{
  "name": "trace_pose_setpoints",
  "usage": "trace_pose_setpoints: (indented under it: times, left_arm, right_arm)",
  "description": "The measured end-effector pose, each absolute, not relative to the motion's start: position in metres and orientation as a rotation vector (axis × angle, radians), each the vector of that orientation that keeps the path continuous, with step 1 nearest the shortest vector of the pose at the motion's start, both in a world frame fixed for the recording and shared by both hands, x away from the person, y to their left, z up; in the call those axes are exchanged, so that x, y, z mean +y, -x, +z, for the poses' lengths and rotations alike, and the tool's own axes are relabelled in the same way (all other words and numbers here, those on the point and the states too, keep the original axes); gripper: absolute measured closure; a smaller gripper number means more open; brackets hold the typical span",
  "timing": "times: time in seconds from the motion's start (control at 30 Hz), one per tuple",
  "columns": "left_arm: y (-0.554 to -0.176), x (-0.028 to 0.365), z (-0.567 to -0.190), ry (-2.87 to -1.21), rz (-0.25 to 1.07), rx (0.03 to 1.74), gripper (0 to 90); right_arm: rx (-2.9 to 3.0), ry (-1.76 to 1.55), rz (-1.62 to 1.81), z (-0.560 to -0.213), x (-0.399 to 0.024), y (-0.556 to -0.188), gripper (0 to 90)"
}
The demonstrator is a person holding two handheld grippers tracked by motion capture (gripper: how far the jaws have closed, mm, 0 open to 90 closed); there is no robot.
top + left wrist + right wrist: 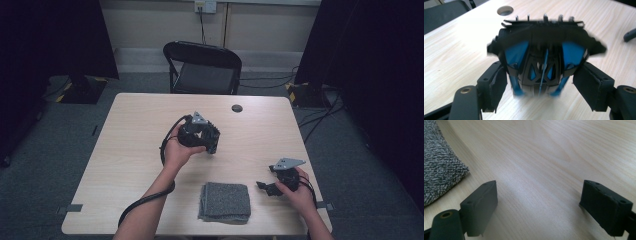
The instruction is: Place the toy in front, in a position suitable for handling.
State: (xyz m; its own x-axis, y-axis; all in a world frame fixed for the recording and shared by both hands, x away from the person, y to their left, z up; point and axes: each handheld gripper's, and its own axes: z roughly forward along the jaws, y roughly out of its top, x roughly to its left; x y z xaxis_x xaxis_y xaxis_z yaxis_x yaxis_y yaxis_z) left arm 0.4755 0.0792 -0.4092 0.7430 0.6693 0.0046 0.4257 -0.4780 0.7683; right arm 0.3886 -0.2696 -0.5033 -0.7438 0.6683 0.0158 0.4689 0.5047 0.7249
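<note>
We see a black and blue gadget squeezed in our left gripper; our right gripper gapes, holding nothing.

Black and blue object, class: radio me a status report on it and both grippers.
Left gripper shut on black and blue object, lifted off table. Right gripper open, empty, beside grey cloth. Nothing in the way.

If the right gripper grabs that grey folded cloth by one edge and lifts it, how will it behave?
Probably floppy: the grey cloth lies folded in soft layers on the table, so lifting one edge would likely let it unfold and droop. Its nubby weave looks grippy, unlikely to slip from the pads. It seems light, and pushing it may bunch it rather than slide it.
</note>
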Motion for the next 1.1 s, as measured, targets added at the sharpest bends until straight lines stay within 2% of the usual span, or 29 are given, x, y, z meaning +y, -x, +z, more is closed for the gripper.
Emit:
trace_pose_setpoints:
  times: [0.57, 1.1]
  left_arm:
    - [-0.458, 0.145, -0.389, -2.106, 0.463, 0.902, 27.5]
    - [-0.424, 0.215, -0.399, -2.104, 0.472, 1.023, 27.5]
  right_arm:
    - [2.482, -0.963, 1.075, -0.503, -0.269, -0.389, 13.7]
    - [2.482, -0.962, 1.076, -0.503, -0.269, -0.389, 13.6]
